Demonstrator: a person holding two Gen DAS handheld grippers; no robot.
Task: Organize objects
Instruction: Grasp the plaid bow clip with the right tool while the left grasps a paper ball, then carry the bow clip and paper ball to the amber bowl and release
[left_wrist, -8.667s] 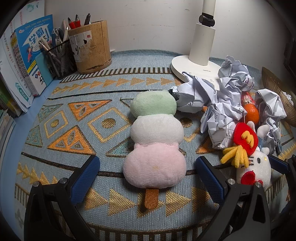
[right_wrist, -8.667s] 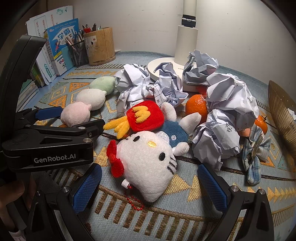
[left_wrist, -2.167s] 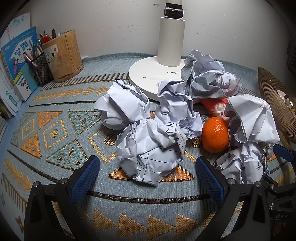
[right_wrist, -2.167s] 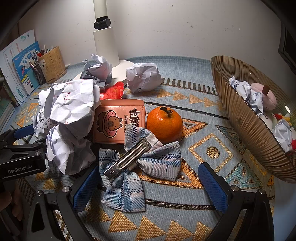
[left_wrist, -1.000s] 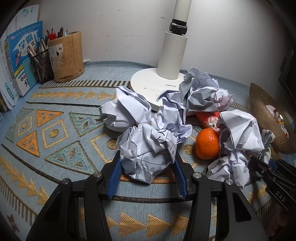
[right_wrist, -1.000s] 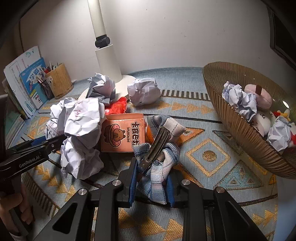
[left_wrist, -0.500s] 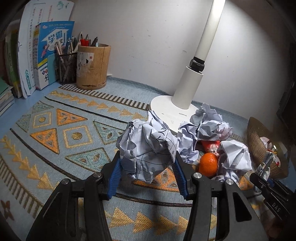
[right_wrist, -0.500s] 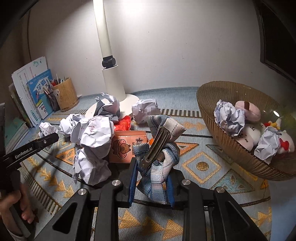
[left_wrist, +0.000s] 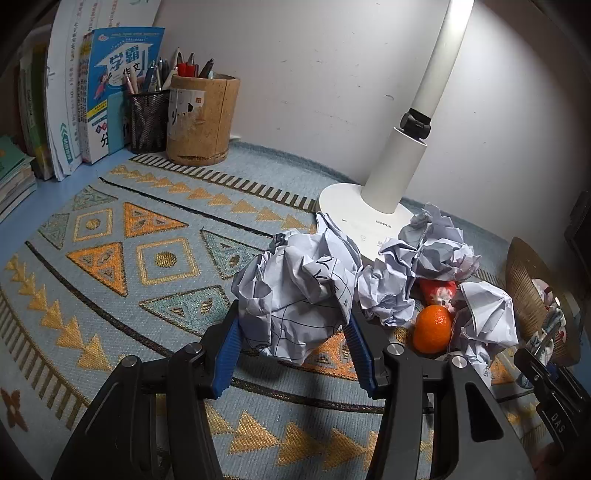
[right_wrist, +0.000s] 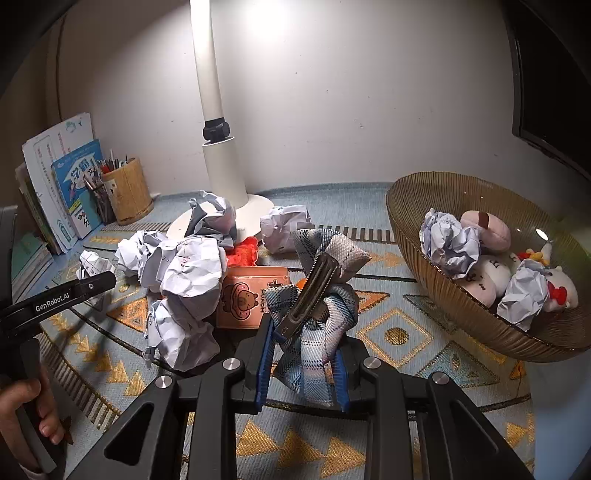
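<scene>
In the left wrist view my left gripper (left_wrist: 295, 341) is shut on a crumpled paper ball (left_wrist: 295, 295), held above the patterned mat. More paper balls (left_wrist: 424, 266) and an orange (left_wrist: 432, 328) lie behind it, to the right. The right wrist view shows my right gripper (right_wrist: 301, 363) shut on a plaid bow hair clip (right_wrist: 317, 295), its metal clip facing up. A brown ribbed bowl (right_wrist: 443, 291) at the right holds paper balls and plush toys. The left gripper's side (right_wrist: 55, 299) shows at the left edge, a hand below it.
A white lamp (left_wrist: 399, 184) stands at the back against the wall. Pen holders (left_wrist: 199, 118) and books (left_wrist: 107, 92) fill the back left corner. An orange snack box (right_wrist: 251, 299) and several paper balls (right_wrist: 184, 280) lie mid-mat. A dark screen edge (right_wrist: 546, 92) is at the far right.
My left gripper has lifted the paper ball off the mat and tilted up, with more wall and lamp in view. The right gripper has raised the bow clip a little; the bowl sits lower in view.
</scene>
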